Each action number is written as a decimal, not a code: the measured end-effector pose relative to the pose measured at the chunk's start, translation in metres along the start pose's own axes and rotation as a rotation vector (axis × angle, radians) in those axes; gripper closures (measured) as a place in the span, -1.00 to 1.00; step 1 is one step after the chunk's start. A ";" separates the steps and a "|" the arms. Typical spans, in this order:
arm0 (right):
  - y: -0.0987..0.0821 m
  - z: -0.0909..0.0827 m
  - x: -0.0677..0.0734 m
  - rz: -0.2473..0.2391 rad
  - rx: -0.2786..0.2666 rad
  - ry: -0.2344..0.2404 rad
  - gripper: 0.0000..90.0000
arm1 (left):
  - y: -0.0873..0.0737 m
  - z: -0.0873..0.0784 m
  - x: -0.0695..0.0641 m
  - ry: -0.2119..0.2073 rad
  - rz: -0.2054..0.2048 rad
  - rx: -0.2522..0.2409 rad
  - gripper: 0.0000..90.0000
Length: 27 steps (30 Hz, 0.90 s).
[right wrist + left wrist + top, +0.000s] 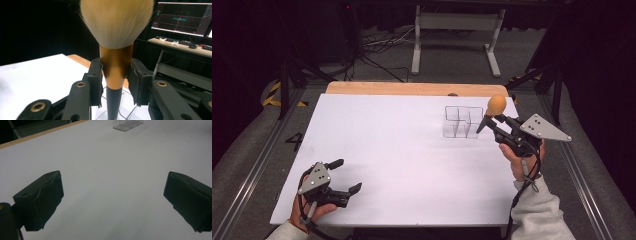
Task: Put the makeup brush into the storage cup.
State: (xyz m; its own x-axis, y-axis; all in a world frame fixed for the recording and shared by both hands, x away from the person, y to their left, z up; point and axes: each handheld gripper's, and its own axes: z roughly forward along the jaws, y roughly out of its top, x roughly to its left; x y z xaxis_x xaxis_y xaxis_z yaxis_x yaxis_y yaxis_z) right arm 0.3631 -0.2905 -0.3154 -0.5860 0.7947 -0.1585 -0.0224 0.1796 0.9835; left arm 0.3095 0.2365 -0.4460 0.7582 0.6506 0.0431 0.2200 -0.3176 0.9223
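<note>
High view overhead facing forward, gripper views close, sharing clear organizer (460, 121)

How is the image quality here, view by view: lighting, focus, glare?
High view: white table bright, surroundings near black. Left gripper view: soft, dim, clear organiser faint. Right gripper view: brush bristles overexposed and blurred, monitor glowing behind.

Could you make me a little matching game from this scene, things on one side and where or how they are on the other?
Things:
1. makeup brush
2. clear organiser
3. left gripper
4. right gripper

States:
A. fingers wide open, nothing between them
B. standing on the white table, far right part
C. bristles up, held above the organiser
D. shut on the brush's gold collar

Pairs: 1-C, 2-B, 3-A, 4-D
</note>
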 end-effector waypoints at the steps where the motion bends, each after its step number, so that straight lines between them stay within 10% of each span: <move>1: 0.001 0.002 -0.001 0.004 0.008 -0.016 0.46 | 0.001 -0.001 0.000 0.003 0.001 -0.009 -0.93; 27: 0.004 0.026 -0.020 0.054 0.026 -0.145 0.46 | 0.001 -0.011 0.003 0.120 0.006 -0.081 -0.96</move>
State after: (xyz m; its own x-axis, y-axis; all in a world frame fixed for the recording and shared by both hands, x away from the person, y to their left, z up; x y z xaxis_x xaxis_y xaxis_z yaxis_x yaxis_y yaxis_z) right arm 0.3958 -0.2902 -0.3106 -0.4625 0.8787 -0.1181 0.0278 0.1475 0.9887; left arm 0.3051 0.2453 -0.4408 0.6795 0.7281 0.0902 0.1612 -0.2682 0.9498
